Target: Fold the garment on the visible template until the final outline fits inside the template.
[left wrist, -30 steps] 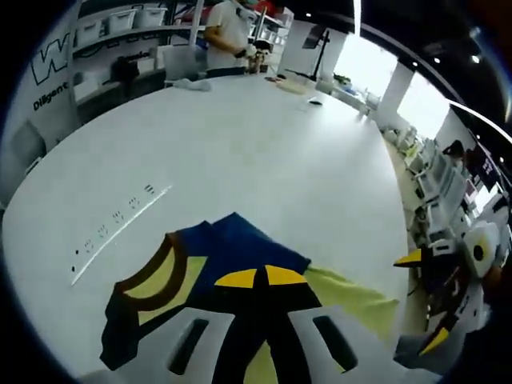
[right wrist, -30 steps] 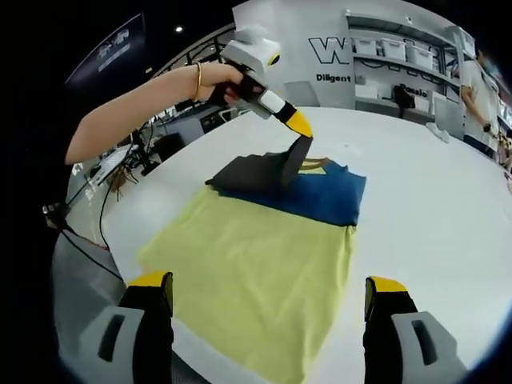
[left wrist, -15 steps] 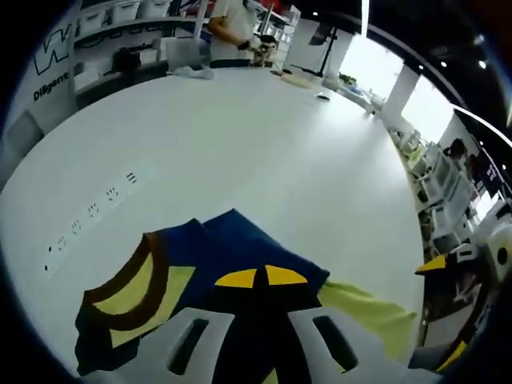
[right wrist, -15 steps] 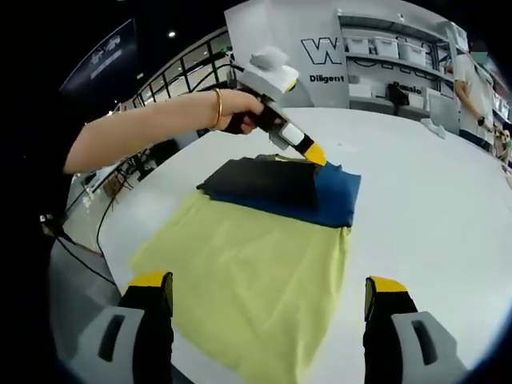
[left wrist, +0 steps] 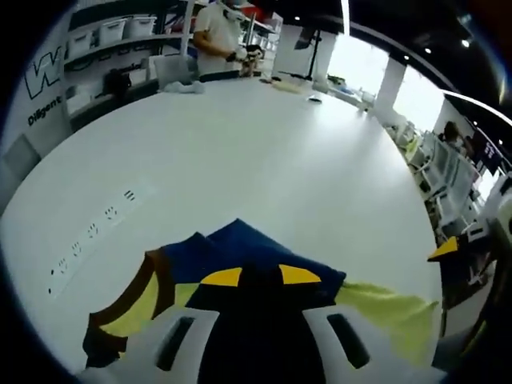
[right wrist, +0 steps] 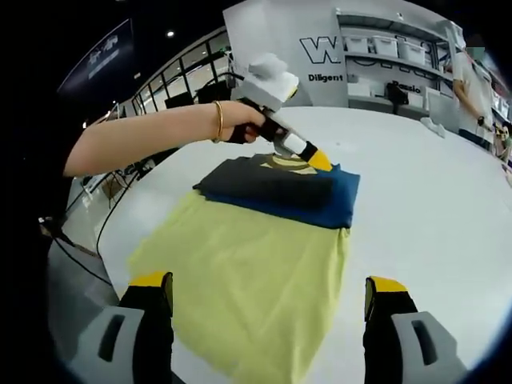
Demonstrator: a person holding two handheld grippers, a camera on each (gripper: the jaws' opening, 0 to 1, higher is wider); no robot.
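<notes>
- Your left gripper (right wrist: 318, 161) pinches the dark fold of the soft blue garment (right wrist: 320, 200), frame centre.
- The garment lies on the flat yellow template (right wrist: 248, 280), on the smooth white tabletop (right wrist: 432, 208).
- Your right gripper (right wrist: 268, 308) is spread wide, holding nothing.

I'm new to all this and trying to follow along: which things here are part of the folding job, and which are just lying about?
Part of the job:
garment
left gripper
right gripper
white table

Just lying about:
shelf bins
power sockets
person at the far table edge
</notes>
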